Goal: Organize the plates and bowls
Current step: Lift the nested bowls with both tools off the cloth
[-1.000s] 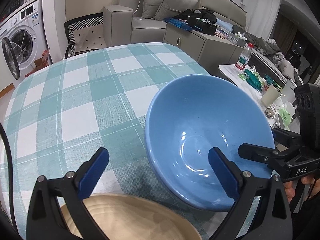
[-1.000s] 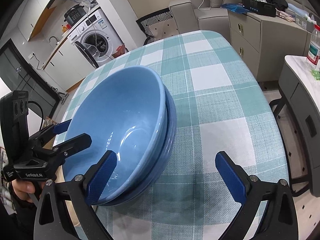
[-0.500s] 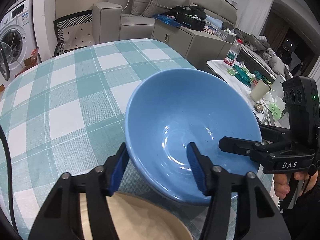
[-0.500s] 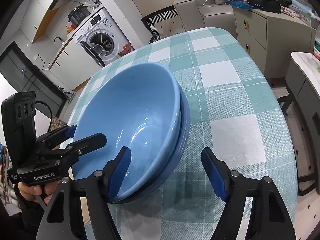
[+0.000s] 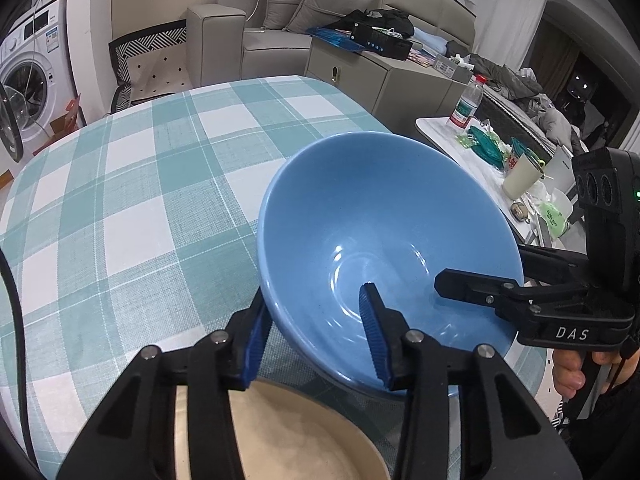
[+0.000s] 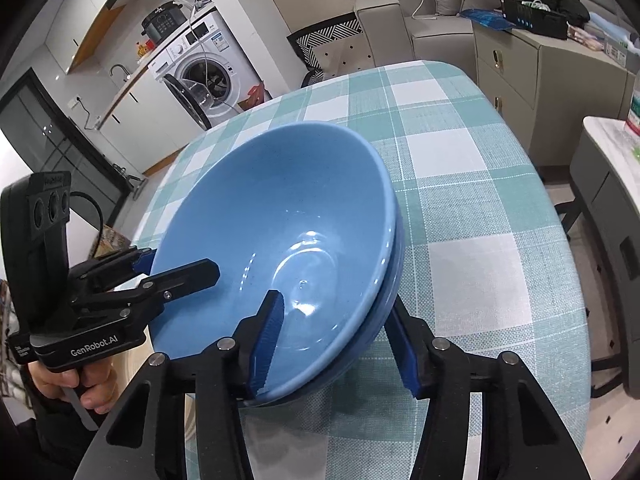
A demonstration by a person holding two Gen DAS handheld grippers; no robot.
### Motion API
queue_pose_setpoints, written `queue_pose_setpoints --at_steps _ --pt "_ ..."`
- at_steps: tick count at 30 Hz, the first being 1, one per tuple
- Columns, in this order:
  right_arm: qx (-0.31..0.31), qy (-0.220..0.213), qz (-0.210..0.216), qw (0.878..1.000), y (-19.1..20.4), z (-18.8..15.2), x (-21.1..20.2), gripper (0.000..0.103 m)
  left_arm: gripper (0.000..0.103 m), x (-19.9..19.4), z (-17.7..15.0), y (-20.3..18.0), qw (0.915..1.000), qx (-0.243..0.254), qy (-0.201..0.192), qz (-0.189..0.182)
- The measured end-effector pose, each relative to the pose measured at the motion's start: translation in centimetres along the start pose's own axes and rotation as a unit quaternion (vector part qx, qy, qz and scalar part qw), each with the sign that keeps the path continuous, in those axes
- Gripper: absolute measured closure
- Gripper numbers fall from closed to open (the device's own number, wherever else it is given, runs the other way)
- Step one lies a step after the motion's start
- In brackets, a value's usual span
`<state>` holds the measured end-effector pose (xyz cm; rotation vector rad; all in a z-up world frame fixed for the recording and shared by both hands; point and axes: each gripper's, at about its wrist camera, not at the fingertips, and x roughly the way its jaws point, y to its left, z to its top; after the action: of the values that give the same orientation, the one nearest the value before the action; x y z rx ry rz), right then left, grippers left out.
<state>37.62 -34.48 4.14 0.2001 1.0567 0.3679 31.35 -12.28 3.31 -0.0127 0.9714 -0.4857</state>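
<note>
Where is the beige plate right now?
In the left wrist view, the round beige plate lies at the bottom edge on the teal checked tablecloth, beneath the left gripper, beside the stacked blue bowls.

"DAS" on the right claw (image 5: 472,288); "GenRobot.AI" on the left claw (image 6: 176,270)

Our left gripper (image 5: 312,332) has been closing astride the near-left rim of the glossy blue ceramic bowl (image 5: 384,216).
</note>
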Motion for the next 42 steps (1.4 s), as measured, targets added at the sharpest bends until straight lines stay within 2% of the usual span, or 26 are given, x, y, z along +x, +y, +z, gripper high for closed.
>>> queue_pose_setpoints --at_steps 19,42 --pt "-0.026 -0.005 -0.026 0.999 1.0 -0.4 -0.6 0.051 0.062 -0.3 0.1 -0.1 0.9998 0.008 -0.011 0.012" --pt "-0.045 -0.028 -0.027 0.998 2.8 -0.5 -2.5 0.051 0.062 -3.2 -0.1 -0.3 0.9989 0.012 -0.039 0.024"
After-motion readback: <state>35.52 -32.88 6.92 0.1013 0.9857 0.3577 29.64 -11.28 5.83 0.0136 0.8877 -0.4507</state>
